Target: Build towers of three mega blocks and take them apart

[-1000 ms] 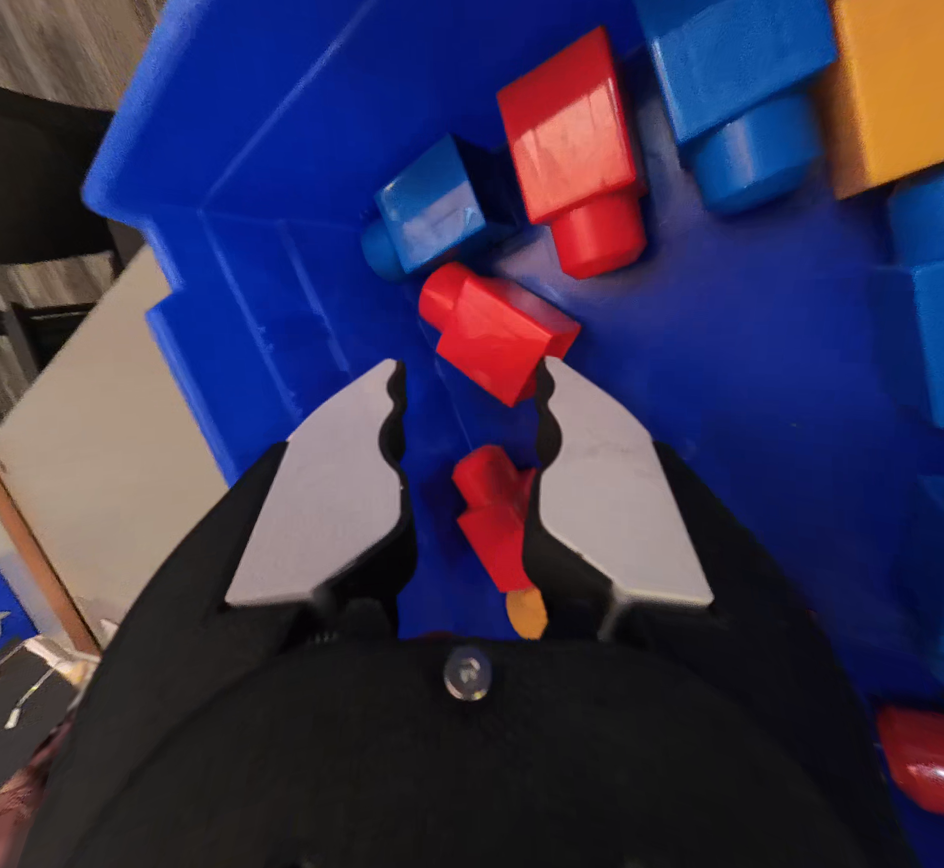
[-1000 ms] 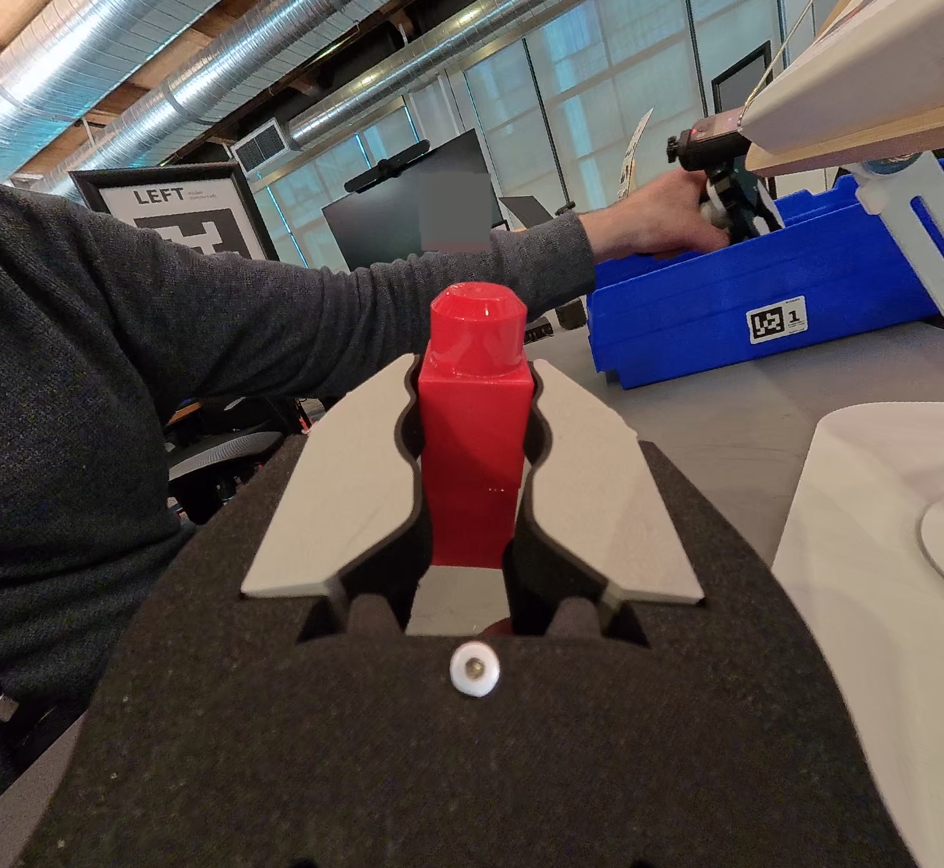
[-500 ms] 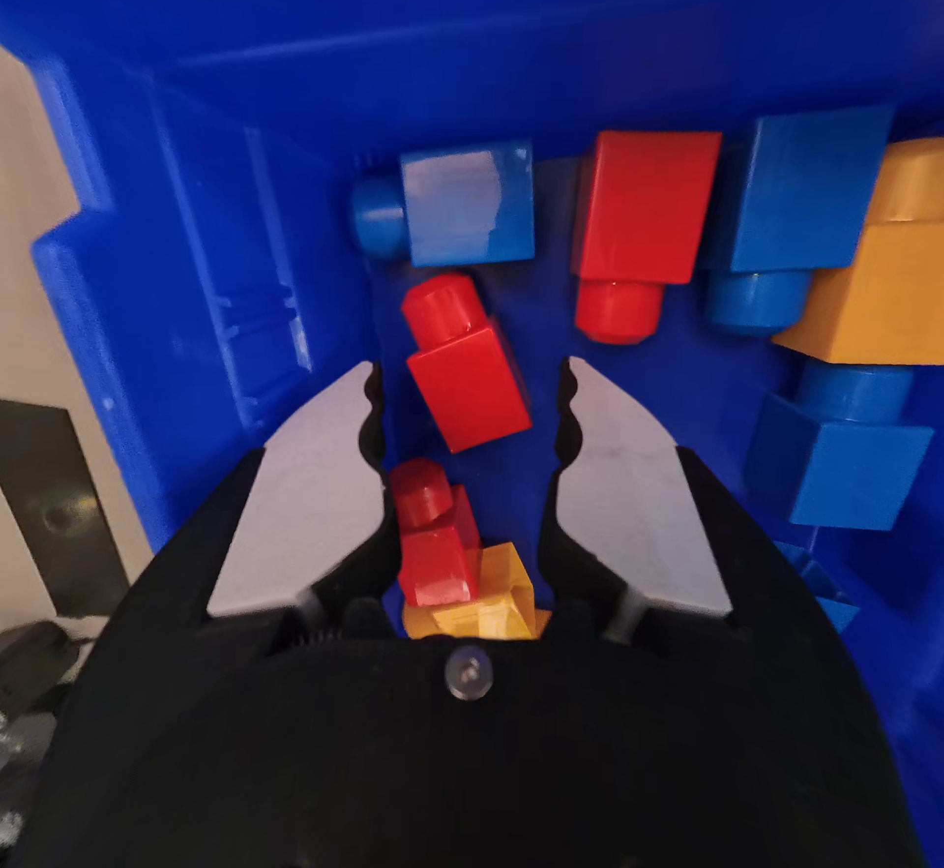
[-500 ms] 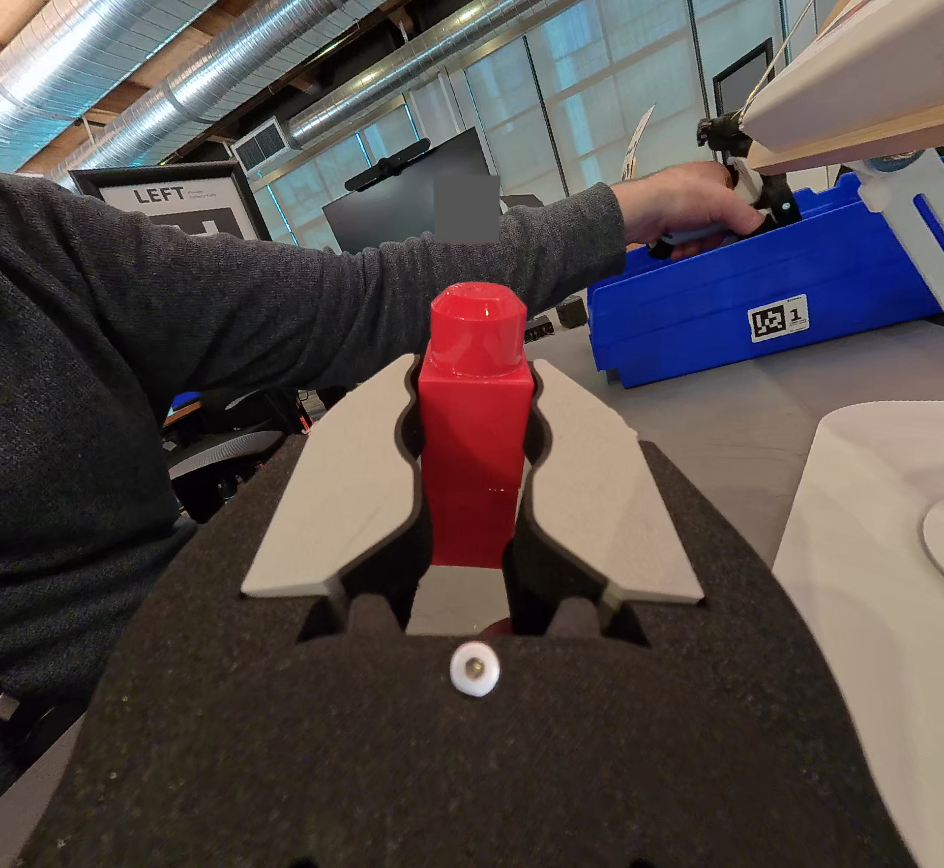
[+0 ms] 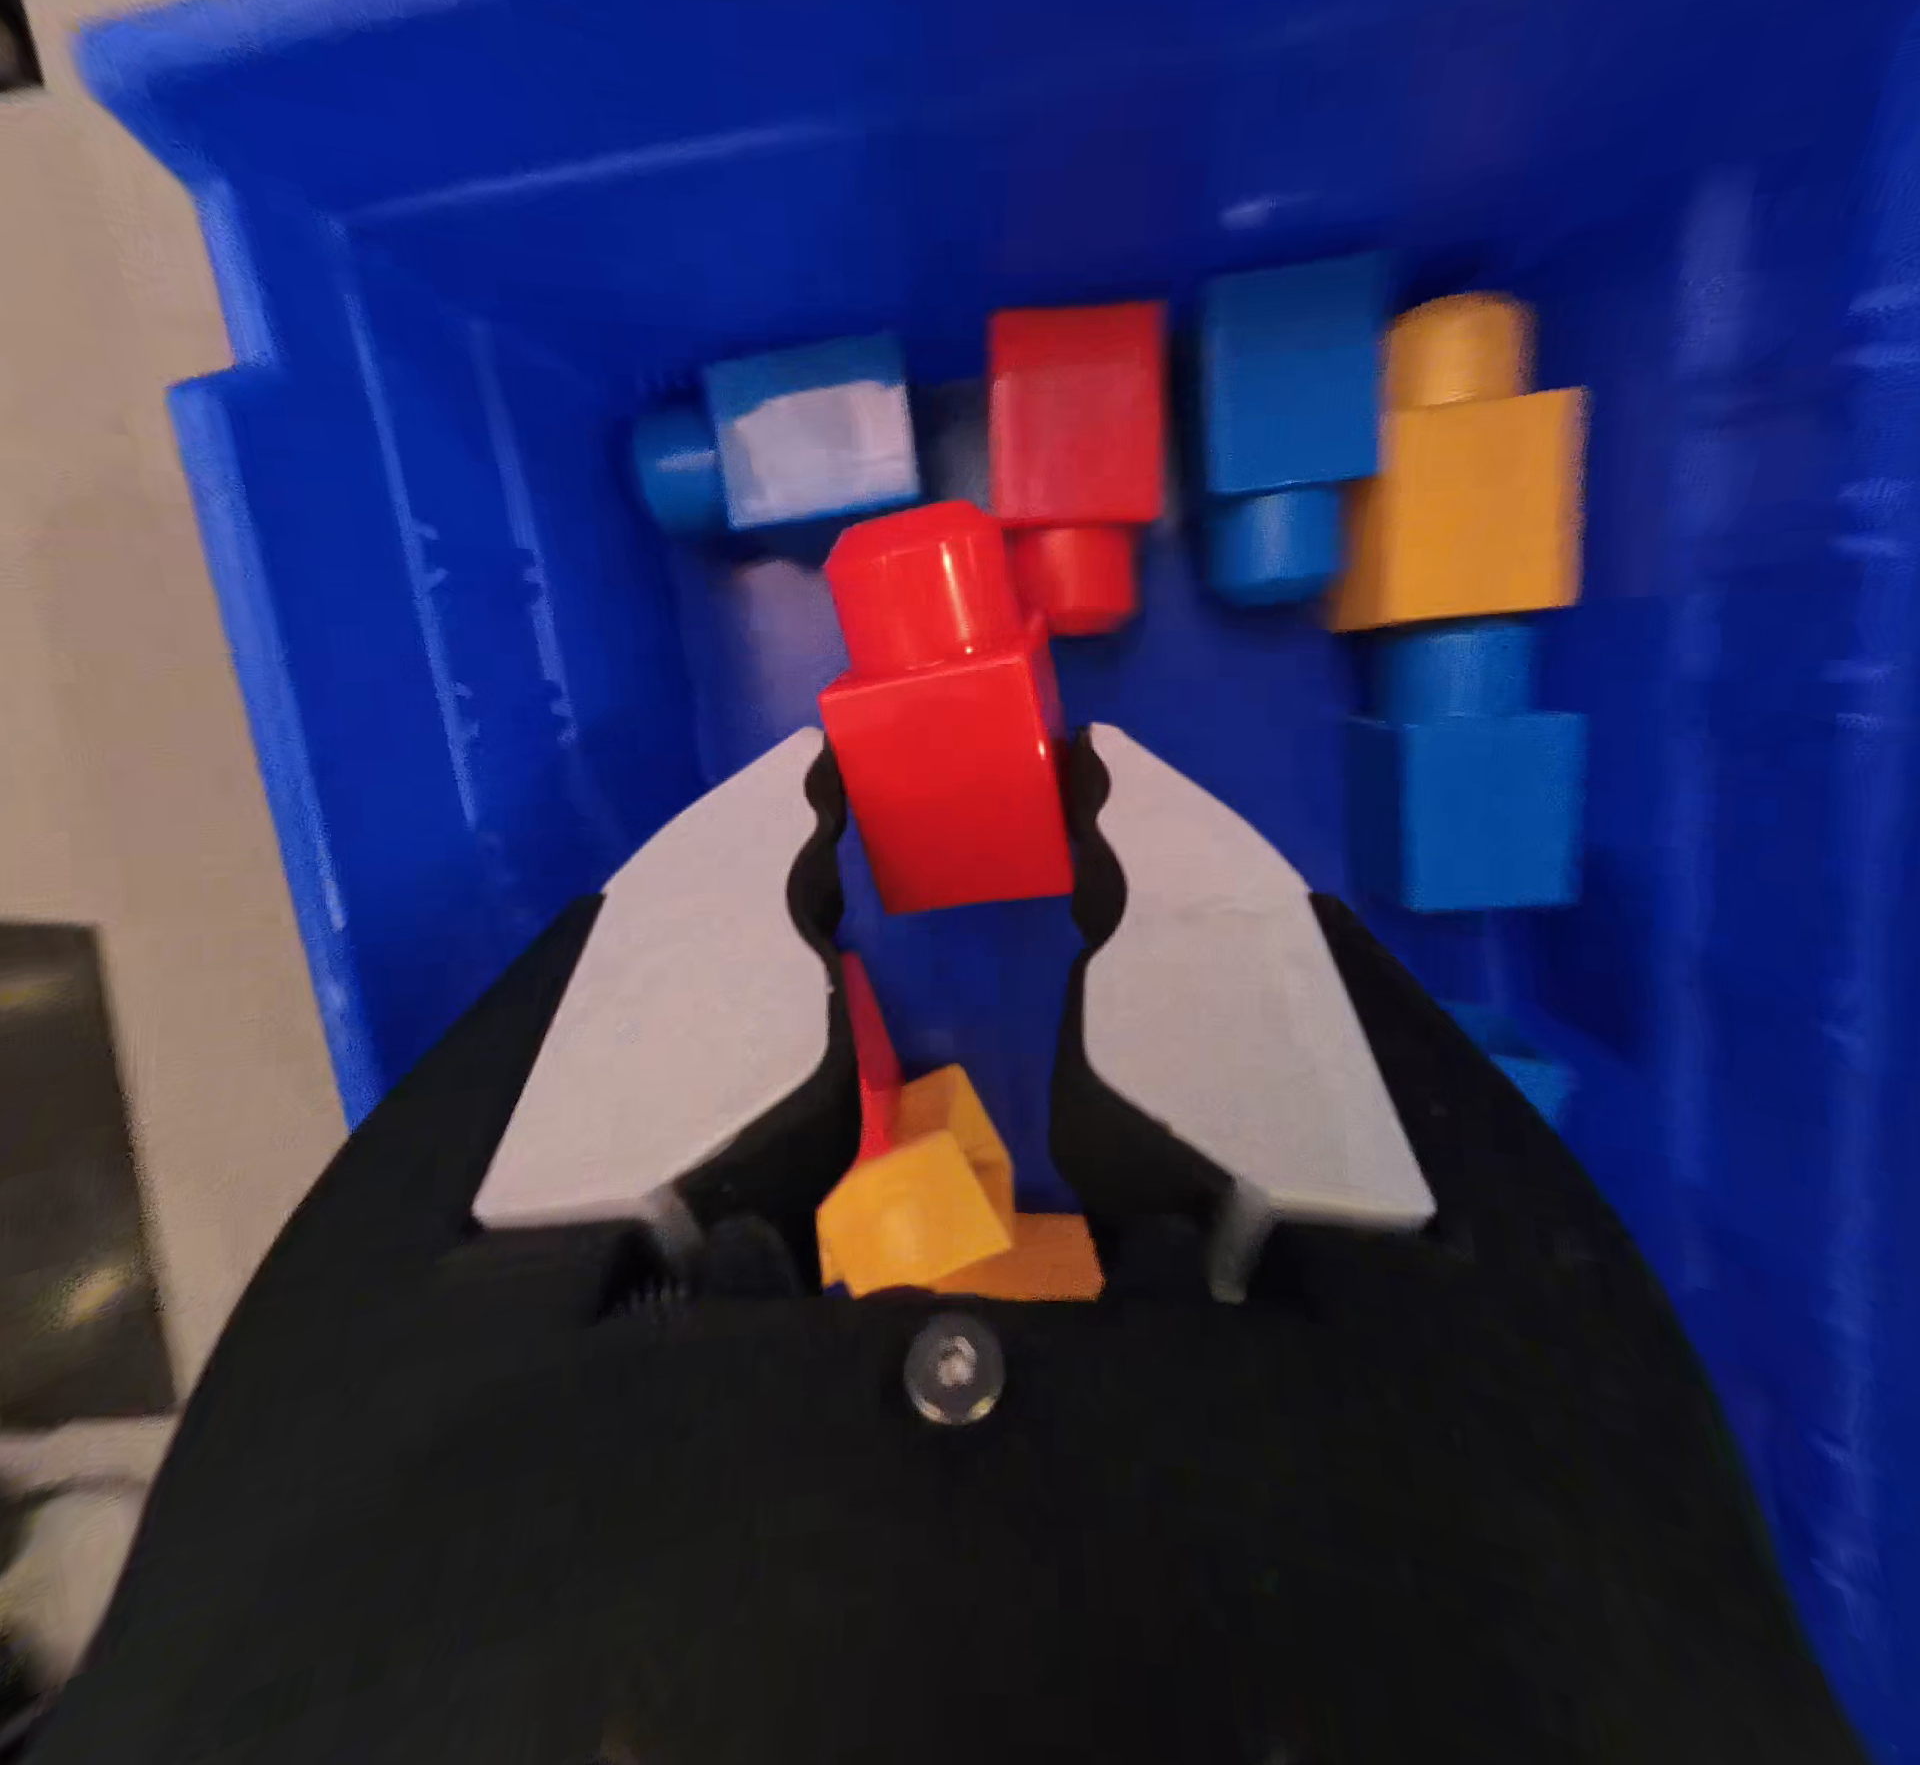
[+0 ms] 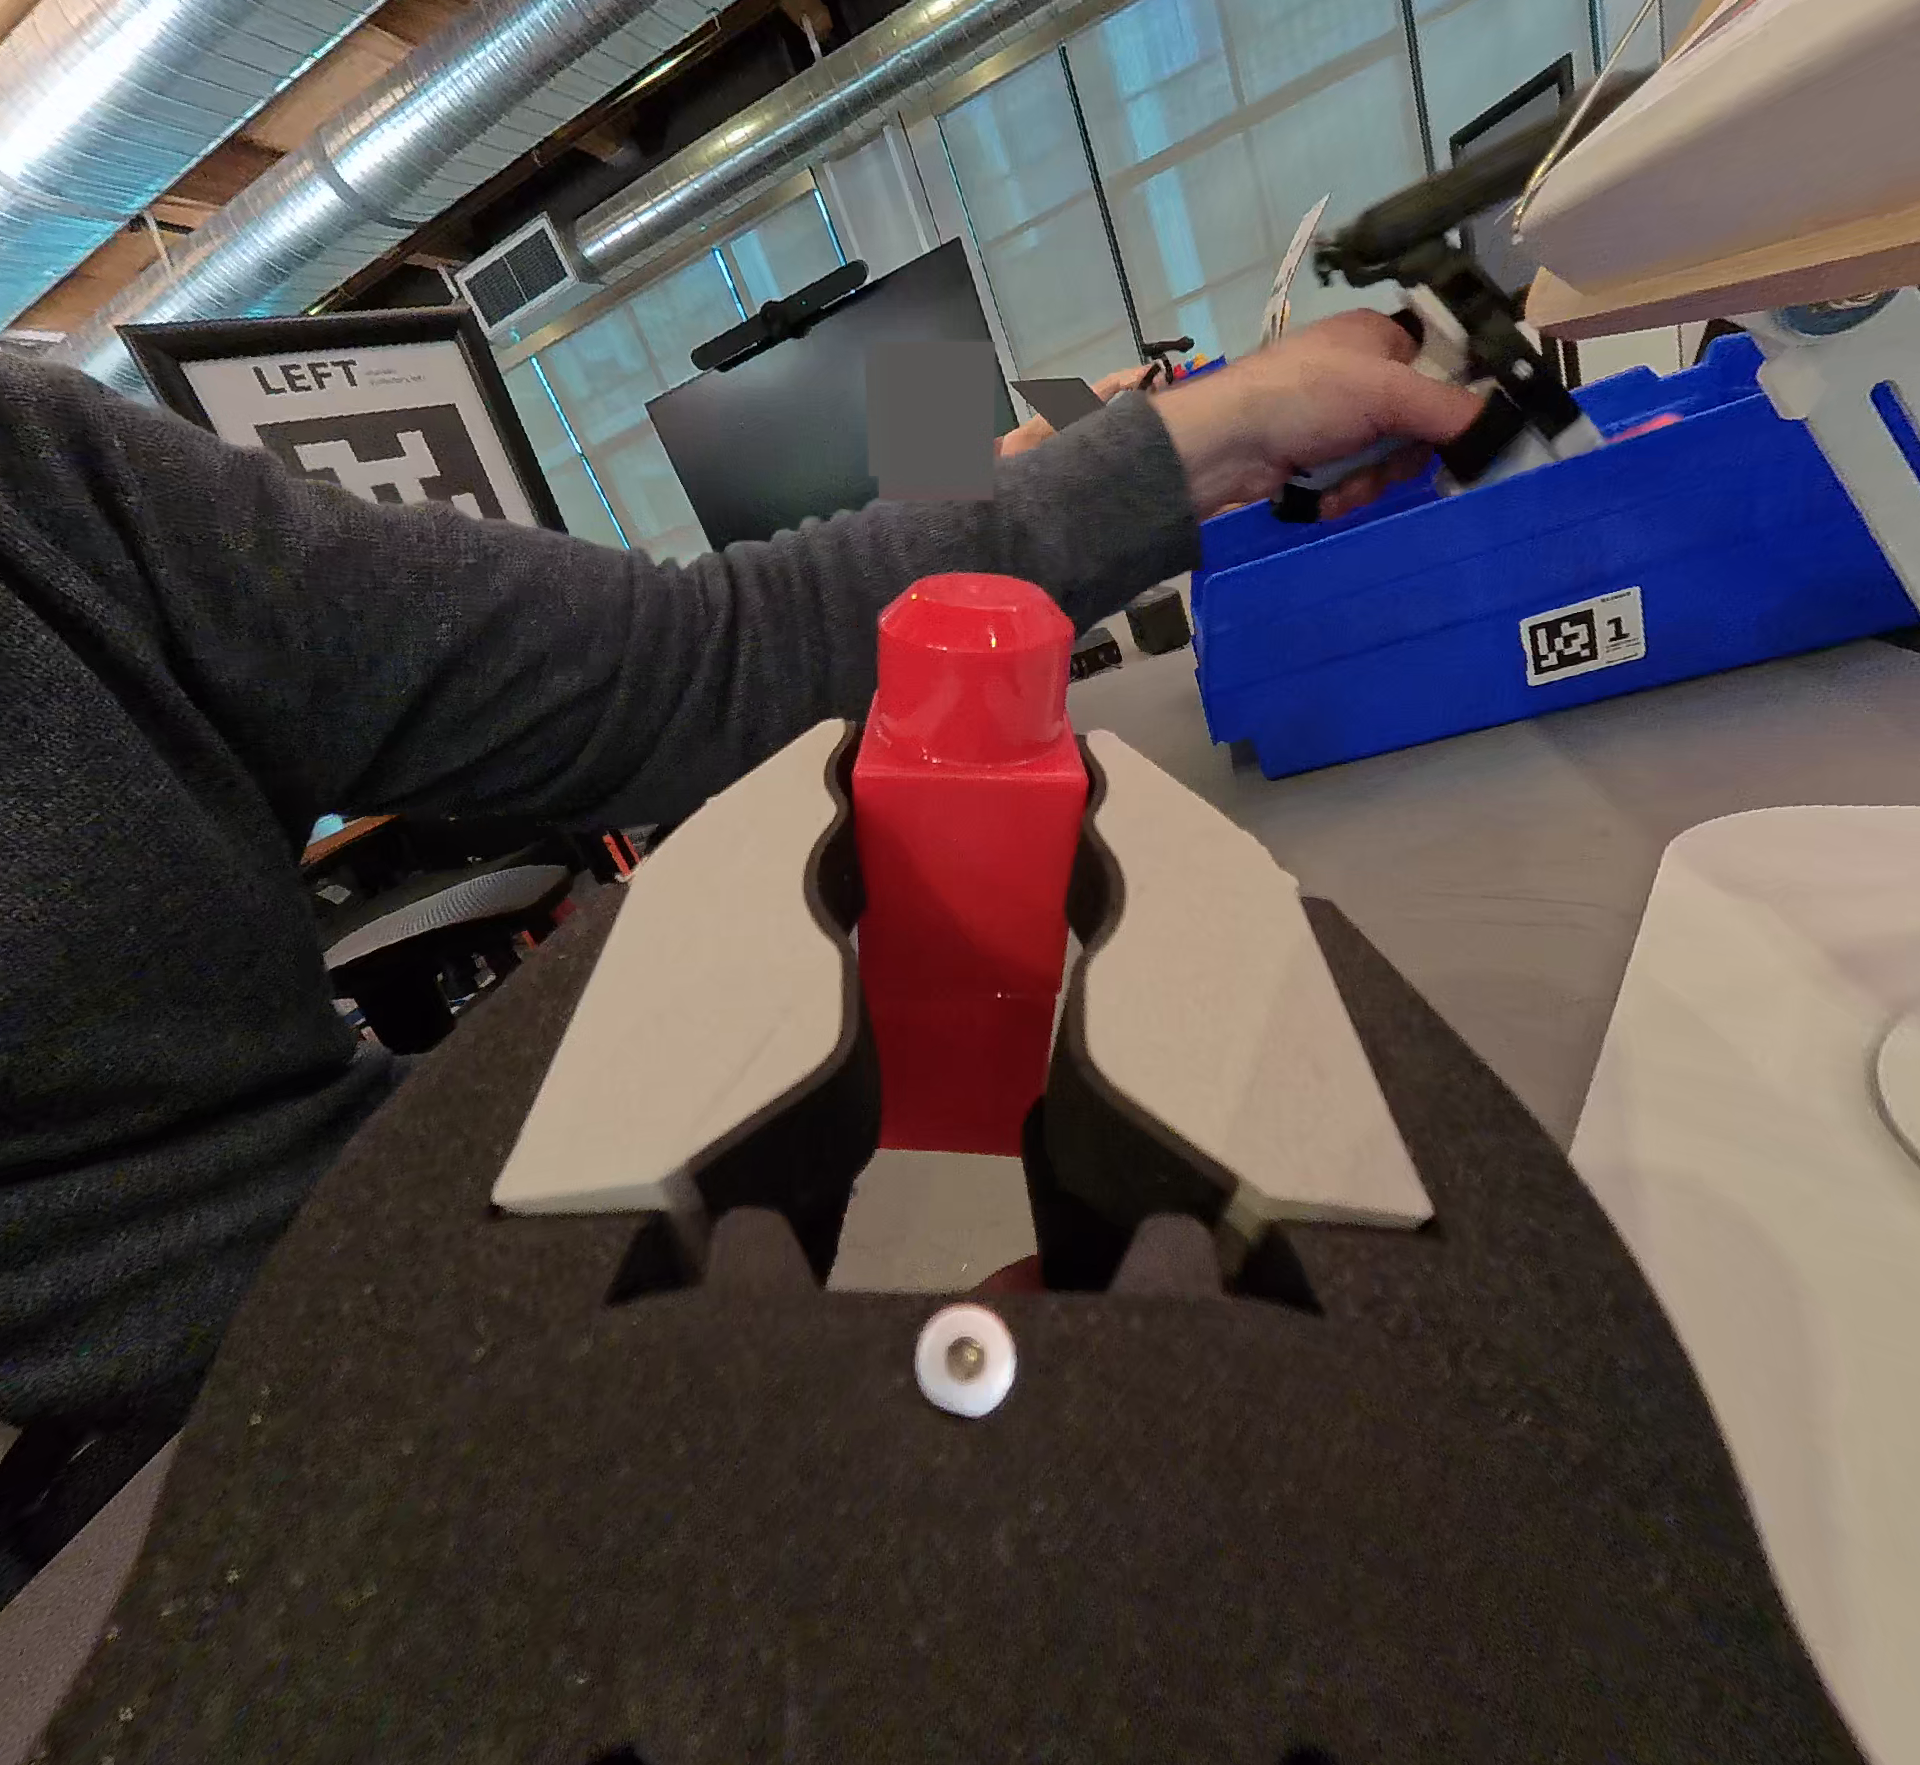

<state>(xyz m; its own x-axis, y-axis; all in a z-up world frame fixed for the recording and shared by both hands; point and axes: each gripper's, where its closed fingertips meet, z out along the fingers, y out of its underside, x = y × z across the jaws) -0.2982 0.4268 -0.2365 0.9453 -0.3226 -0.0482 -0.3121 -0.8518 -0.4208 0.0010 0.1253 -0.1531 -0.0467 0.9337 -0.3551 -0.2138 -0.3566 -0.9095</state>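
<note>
Red plastic single-stud block (image 5: pixel 951 759), loose ahead of my left gripper (image 5: pixel 954 759) before, is now sitting clamped between its jaws above the blue plastic bin (image 5: pixel 623 157); my right gripper (image 6: pixel 968 842) is still squeezing the red two-block stack (image 6: pixel 966 884).

Grey flat tabletop (image 6: pixel 1455 842) seen in the right wrist view, carrying a blue plastic bin (image 6: pixel 1455 603) at about 2 o'clock. Bore a white square code sticker (image 6: pixel 1581 636) on its near wall. At 3 o'clock, lay covered by a white rounded sheet or mat (image 6: pixel 1745 1040), touching the surface.
</note>
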